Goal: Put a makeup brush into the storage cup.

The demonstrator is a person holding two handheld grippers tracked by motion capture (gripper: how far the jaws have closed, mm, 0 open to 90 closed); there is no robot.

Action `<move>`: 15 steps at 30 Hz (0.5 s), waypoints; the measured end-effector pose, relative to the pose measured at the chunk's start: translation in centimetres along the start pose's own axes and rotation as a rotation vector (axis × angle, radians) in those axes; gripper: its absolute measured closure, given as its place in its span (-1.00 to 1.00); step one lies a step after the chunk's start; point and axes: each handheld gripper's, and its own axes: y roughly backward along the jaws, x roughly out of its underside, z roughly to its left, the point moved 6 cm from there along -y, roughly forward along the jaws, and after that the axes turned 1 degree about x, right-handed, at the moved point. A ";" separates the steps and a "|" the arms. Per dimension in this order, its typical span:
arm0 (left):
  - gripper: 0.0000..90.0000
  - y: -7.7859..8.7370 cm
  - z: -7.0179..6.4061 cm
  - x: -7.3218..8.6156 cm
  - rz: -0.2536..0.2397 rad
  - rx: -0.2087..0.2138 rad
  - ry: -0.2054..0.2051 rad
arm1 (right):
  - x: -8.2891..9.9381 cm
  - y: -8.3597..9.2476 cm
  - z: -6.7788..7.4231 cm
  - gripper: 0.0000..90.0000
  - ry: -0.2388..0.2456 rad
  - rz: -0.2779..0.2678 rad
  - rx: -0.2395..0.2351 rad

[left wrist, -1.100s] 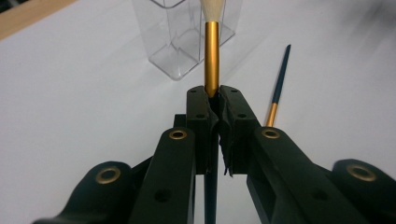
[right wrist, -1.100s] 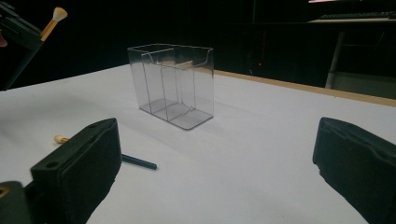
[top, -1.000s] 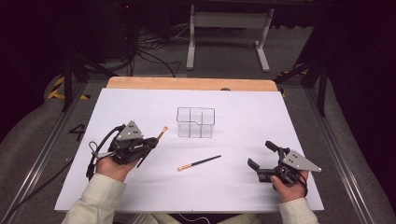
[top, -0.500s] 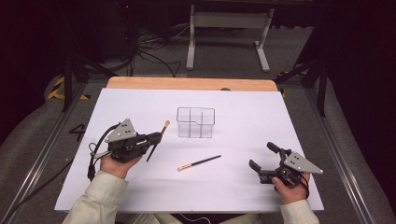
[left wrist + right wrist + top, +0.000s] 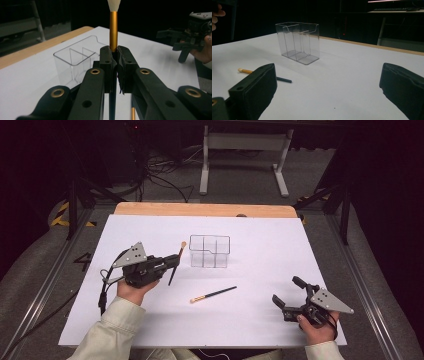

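My left gripper (image 5: 171, 263) is shut on a makeup brush (image 5: 175, 263) with a gold ferrule and pale bristles, held off the table just left of the clear divided organizer (image 5: 210, 251). In the left gripper view the brush (image 5: 113, 27) stands up from between the closed jaws of the left gripper (image 5: 116, 53), with the organizer (image 5: 75, 58) behind. A second brush (image 5: 213, 294) lies flat on the white sheet in front of the organizer. My right gripper (image 5: 290, 294) rests at the front right, open and holding nothing. In the right gripper view its jaws stand far apart, facing the organizer (image 5: 298, 42) and the lying brush (image 5: 263, 76).
A white sheet (image 5: 280, 250) covers the table, with a wooden edge (image 5: 205, 210) at the far side. Beyond it the floor is dark, with a metal stand (image 5: 245, 155) and cables. The right hand and right gripper (image 5: 186, 41) show far off in the left gripper view.
The left gripper has turned slightly, and the held brush's bristle end now points higher and nearer the organizer. The right gripper has barely shifted.
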 end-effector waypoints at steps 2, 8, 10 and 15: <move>0.85 0.1 -0.2 -0.2 -0.027 0.007 -0.027 | 0.0 0.1 0.0 -0.97 -0.001 -0.001 0.001; 0.85 -0.3 -0.4 -0.4 -0.073 0.038 -0.063 | 0.0 0.1 0.0 -0.97 -0.003 0.002 -0.002; 0.85 -0.4 -0.4 -0.4 -0.075 0.043 -0.060 | 0.0 0.1 0.0 -0.97 -0.005 0.000 -0.001; 0.85 -0.7 -0.3 -0.7 -0.116 0.052 -0.043 | 0.1 0.1 -0.1 -0.97 -0.007 0.000 -0.002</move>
